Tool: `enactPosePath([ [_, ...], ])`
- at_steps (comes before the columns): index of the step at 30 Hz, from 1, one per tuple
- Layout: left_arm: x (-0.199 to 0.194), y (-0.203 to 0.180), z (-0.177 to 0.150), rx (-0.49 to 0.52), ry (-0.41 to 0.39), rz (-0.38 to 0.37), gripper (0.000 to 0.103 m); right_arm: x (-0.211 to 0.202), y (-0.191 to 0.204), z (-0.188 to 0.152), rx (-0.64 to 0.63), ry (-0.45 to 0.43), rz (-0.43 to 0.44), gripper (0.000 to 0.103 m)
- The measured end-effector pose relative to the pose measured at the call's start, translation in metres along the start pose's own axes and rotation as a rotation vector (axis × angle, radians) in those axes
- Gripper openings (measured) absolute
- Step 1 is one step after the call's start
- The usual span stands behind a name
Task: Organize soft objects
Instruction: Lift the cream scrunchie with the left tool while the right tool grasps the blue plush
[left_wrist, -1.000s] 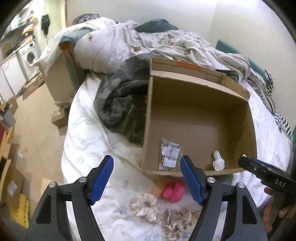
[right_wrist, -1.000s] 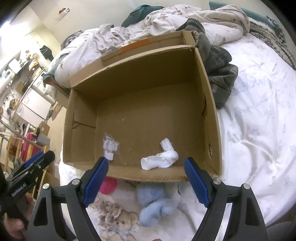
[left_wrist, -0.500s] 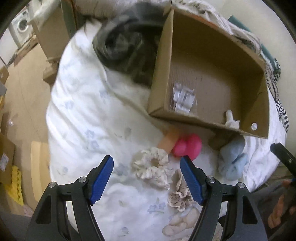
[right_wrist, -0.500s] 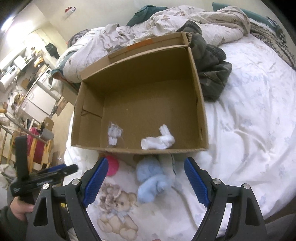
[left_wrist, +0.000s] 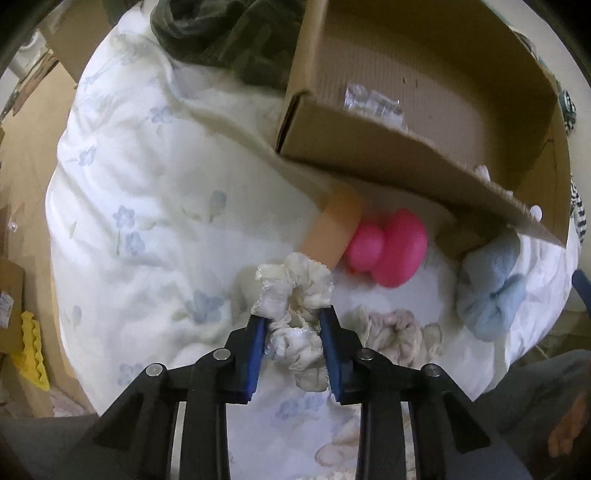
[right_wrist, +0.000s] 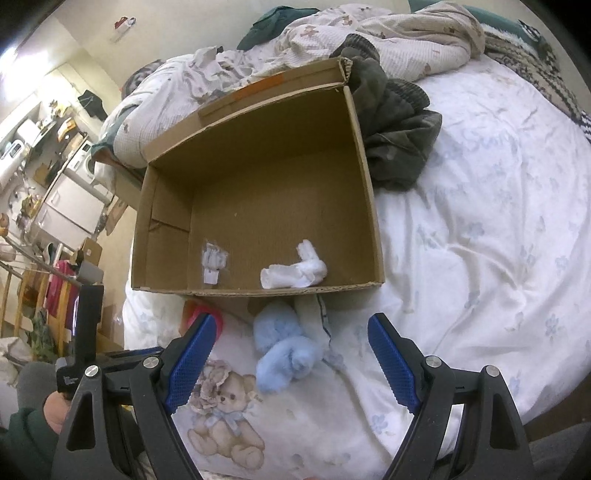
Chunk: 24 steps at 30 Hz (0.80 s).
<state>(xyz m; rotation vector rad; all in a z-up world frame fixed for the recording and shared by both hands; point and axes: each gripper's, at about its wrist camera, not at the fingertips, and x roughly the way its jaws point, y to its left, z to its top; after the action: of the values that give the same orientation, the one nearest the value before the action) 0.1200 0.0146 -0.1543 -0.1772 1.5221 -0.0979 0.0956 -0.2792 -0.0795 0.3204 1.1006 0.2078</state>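
My left gripper (left_wrist: 291, 317) is shut on a cream scrunchie (left_wrist: 295, 291) lying on the white bedspread. A second beige scrunchie (left_wrist: 391, 332) lies just right of it. A pink soft toy (left_wrist: 391, 251) and a fluffy blue item (left_wrist: 491, 295) lie by the front wall of the open cardboard box (left_wrist: 369, 147). In the right wrist view my right gripper (right_wrist: 288, 354) is open and empty above the blue fluffy item (right_wrist: 284, 350). The box (right_wrist: 369, 206) holds a white rolled sock (right_wrist: 295, 273) and a small plastic packet (right_wrist: 212, 262).
A dark green garment (right_wrist: 395, 136) lies against the box's right side. Rumpled blankets (right_wrist: 369, 40) are piled behind the box. A teddy bear print (right_wrist: 225, 413) is on the bedspread. The bed edge and floor with cardboard (left_wrist: 14, 314) are at the left.
My left gripper moved down to the bedspread and closed on the cream scrunchie. My right gripper drew back a little from the box and stayed open.
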Motion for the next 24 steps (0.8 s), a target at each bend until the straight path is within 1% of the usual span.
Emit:
enactPosePath([
  [2, -0.001, -0.002, -0.003, 0.0, 0.012, -0.027, 0.018, 0.003, 0.0, 0.0, 0.006, 0.011, 0.003, 0.089],
  [3, -0.004, -0.003, -0.005, 0.002, 0.001, -0.016, 0.018, 0.004, 0.0, 0.001, 0.012, 0.016, 0.009, 0.089],
  [5, -0.018, -0.004, -0.008, 0.011, -0.035, 0.001, 0.016, 0.005, -0.002, 0.001, 0.024, 0.023, 0.02, 0.089],
  [7, -0.034, -0.007, -0.013, 0.015, -0.072, -0.006, 0.016, 0.009, -0.006, 0.0, 0.051, 0.043, 0.033, 0.089],
  [9, -0.05, -0.008, -0.017, 0.024, -0.126, -0.007, 0.016, 0.016, -0.012, -0.001, 0.089, 0.074, 0.051, 0.089],
  [10, -0.058, -0.007, -0.021, 0.023, -0.155, -0.002, 0.016, 0.02, -0.015, -0.002, 0.108, 0.095, 0.056, 0.089],
  [12, -0.065, -0.006, -0.025, 0.011, -0.18, -0.006, 0.016, 0.032, -0.019, -0.005, 0.144, 0.143, 0.062, 0.089],
  [14, -0.071, -0.005, -0.027, 0.009, -0.213, 0.017, 0.016, 0.05, -0.024, -0.01, 0.189, 0.216, 0.081, 0.089],
  [16, -0.071, -0.002, -0.022, 0.002, -0.229, 0.014, 0.016, 0.066, -0.024, -0.014, 0.221, 0.273, 0.088, 0.087],
  [18, -0.074, -0.002, -0.017, -0.001, -0.237, 0.011, 0.016, 0.079, -0.016, -0.016, 0.218, 0.309, 0.094, 0.08],
  [19, -0.073, -0.004, -0.018, 0.004, -0.239, 0.019, 0.016, 0.085, -0.01, -0.016, 0.208, 0.318, 0.098, 0.078],
  [20, -0.075, -0.002, -0.018, 0.007, -0.239, 0.027, 0.016, 0.089, -0.004, -0.017, 0.194, 0.327, 0.098, 0.071],
  [21, -0.074, -0.002, -0.018, 0.011, -0.239, 0.034, 0.016, 0.092, 0.003, -0.018, 0.171, 0.336, 0.085, 0.062],
  [22, -0.072, -0.001, -0.016, 0.018, -0.235, 0.041, 0.016, 0.096, 0.009, -0.019, 0.147, 0.343, 0.062, 0.056],
  [23, -0.072, -0.001, -0.017, 0.021, -0.234, 0.045, 0.016, 0.098, 0.014, -0.021, 0.123, 0.349, 0.031, 0.038],
  [24, -0.072, 0.0, -0.016, 0.022, -0.232, 0.047, 0.016, 0.1, 0.018, -0.022, 0.095, 0.352, -0.004, 0.027],
])
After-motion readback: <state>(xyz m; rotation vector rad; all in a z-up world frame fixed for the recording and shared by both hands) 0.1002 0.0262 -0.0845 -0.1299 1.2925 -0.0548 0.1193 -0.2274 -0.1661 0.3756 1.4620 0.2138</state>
